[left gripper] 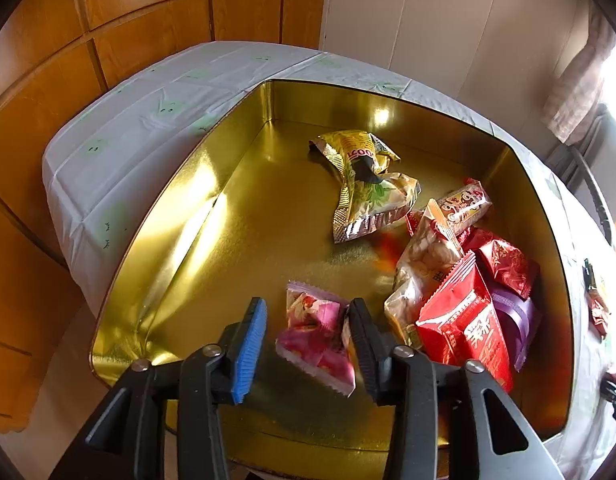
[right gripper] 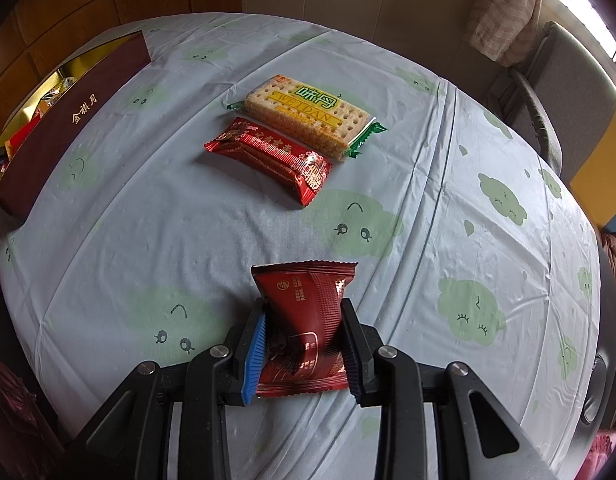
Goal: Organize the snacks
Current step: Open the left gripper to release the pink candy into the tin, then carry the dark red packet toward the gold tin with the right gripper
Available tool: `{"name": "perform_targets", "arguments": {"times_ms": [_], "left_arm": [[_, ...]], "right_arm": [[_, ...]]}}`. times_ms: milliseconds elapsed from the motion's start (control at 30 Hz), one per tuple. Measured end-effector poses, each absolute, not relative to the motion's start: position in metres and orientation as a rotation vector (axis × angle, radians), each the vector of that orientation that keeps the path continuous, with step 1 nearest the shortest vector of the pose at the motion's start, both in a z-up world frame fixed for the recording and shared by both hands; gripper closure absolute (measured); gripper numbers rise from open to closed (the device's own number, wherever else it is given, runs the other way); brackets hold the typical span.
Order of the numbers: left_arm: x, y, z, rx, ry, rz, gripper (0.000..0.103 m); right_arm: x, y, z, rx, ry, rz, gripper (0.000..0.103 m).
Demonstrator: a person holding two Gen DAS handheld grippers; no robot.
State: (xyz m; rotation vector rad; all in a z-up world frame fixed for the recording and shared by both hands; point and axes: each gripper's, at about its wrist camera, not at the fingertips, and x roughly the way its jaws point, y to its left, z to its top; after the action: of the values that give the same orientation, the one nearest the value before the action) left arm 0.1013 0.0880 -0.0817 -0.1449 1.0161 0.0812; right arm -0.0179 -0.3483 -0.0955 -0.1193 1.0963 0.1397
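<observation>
In the right wrist view the gold tin [right gripper: 71,92] is cut off by the left edge, and its snacks are too small to tell apart. In the left wrist view a purple packet [left gripper: 516,320] lies mostly hidden under red packets [left gripper: 464,320], and a small packet [left gripper: 598,300] on the tabletop [left gripper: 147,112] is blurred.

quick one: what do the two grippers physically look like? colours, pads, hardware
Both look the same build. Left gripper: black plastic linkage arms with triangular cut-outs, silver round pivot pins, and one finger faced with a ribbed blue pad; the other finger shows dark ribbing. Right gripper: identical black links and silver pins, a blue ribbed pad opposite a darker ribbed one. No cables, sleeves or markings visible.
</observation>
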Motion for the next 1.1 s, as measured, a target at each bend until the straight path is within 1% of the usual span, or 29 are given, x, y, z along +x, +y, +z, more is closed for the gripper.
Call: {"name": "perform_targets", "arguments": {"times_ms": [133, 467, 667, 1100], "left_arm": [[0.089, 0.09, -0.072, -0.12, 0.975, 0.095, 0.055], [0.05, 0.091, -0.025, -0.071, 0.812, 0.126, 0.054], [0.034, 0.092, -0.011, -0.08, 0.787, 0.112, 0.054], [0.022, 0.095, -0.002, -0.109, 0.76, 0.099, 0.054]], "right_arm": [[-0.018, -0.349, -0.095, -0.12, 1.095, 0.141, 0.069], [-0.021, -0.344, -0.096, -0.137, 1.089, 0.125, 0.069], [-0.022, -0.343, -0.096, -0.133, 1.09, 0.118, 0.069], [-0.02, -0.345, -0.096, -0.119, 1.092, 0.104, 0.07]]}}
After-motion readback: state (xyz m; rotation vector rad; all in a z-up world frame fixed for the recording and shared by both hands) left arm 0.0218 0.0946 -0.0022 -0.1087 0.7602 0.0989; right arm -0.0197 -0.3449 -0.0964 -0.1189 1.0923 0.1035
